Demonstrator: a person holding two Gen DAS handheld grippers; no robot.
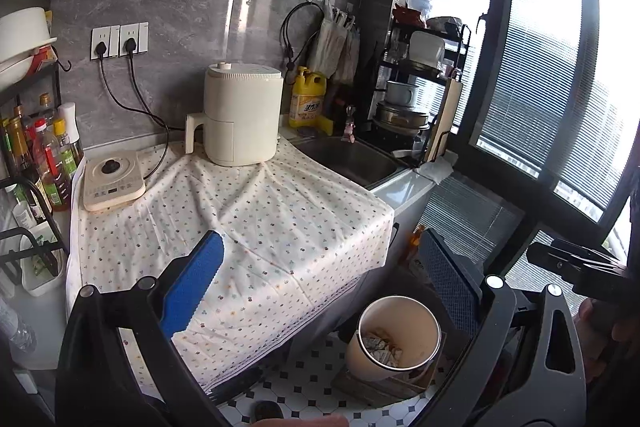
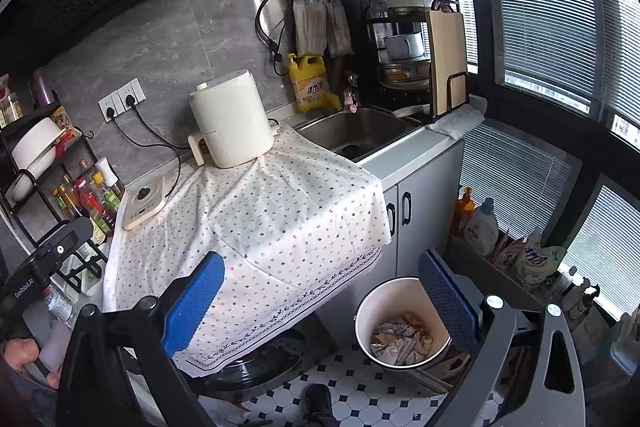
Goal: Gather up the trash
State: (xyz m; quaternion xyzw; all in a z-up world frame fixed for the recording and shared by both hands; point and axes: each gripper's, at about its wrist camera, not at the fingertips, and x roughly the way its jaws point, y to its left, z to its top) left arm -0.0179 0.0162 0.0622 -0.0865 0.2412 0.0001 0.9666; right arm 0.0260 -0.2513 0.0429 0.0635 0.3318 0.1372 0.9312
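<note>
blue-padded left gripper (image 1: 320, 283) released, holding nothing; right gripper (image 2: 320, 303) likewise spread wide and empty. trash bin (image 2: 402, 323) stands on the tiled floor (image 2: 360, 391) beside the cloth-covered bench (image 2: 280, 223), crumpled paper trash (image 2: 400, 341) already inside (no loose scraps visible on the cloth). air fryer (image 2: 230, 119) at the back edge. judgement: scan bench and floor before reaching; approach any scrap from above, pinch lightly, avoid snagging the cloth.

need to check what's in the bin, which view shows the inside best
The right wrist view: it looks down into the bin, showing crumpled paper trash on the bottom. In the left wrist view the bin appears tilted, and the right finger overlaps its rim.
</note>
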